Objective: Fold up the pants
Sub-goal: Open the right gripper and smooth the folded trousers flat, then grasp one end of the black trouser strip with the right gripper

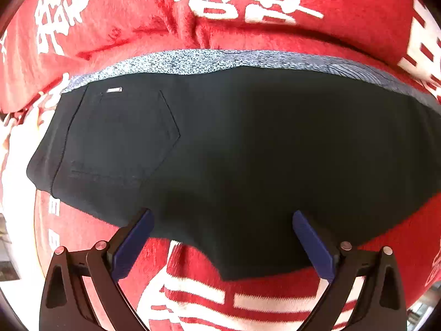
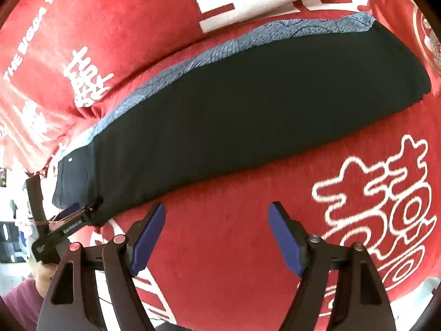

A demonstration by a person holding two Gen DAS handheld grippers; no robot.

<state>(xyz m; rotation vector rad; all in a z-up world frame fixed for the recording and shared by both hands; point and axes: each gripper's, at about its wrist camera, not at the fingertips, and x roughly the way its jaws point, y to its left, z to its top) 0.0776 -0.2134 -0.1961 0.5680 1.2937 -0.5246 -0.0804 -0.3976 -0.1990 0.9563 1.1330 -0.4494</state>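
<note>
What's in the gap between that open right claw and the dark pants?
Nothing but bare red blanket. In the right wrist view, the right claw stands open short of the pants, with only red plush between its tips and the near edge of the fabric.

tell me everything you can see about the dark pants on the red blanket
The pants look like smooth black or very dark fabric, already folded lengthwise into one long flat strip. A stitched back pocket with a small metal tag sits near the waist end. They lie on the red blanket, overlapping a blue patterned cloth along the far edge. Neither hand-held gripper clamps them.
</note>
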